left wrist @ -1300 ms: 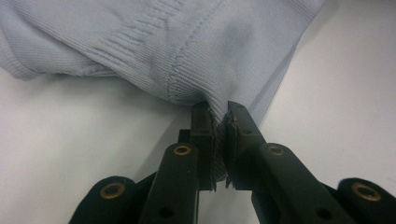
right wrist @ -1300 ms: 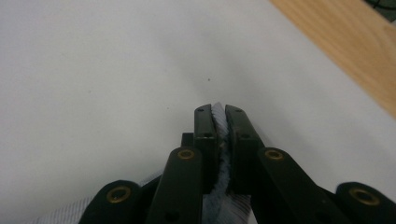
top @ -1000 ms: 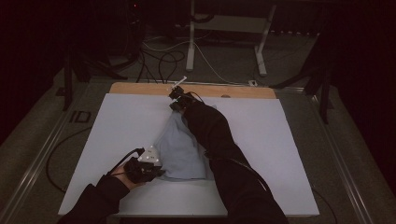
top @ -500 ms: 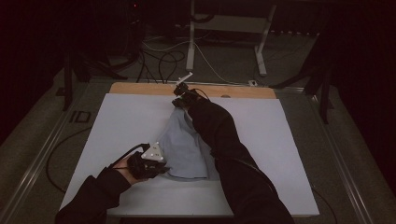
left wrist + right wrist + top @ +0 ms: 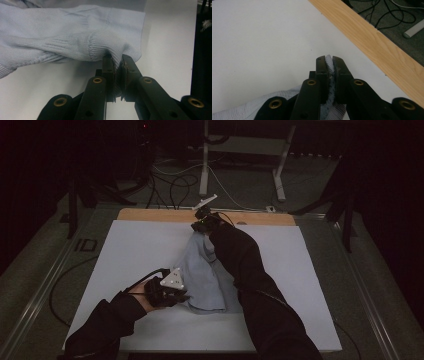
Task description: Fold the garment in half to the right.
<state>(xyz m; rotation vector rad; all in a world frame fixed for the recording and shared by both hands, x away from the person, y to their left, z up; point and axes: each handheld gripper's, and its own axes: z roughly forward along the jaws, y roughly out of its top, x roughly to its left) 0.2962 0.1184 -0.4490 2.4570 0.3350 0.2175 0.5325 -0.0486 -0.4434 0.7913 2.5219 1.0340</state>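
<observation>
We see a pale blue sweater [image 5: 202, 275] mid counter [image 5: 130, 250]. Left tool [image 5: 118, 68] clamps its near hem, right tool [image 5: 331, 65] clamps its far edge, beside the counter's wooden strip [image 5: 374, 42].

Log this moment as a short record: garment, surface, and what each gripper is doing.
garment: light blue knit garment, stretched between the two grippers
surface: white table top, wooden strip along its far edge
left gripper: shut on the garment's near edge
right gripper: shut on the garment's far end, close to the wooden strip
</observation>
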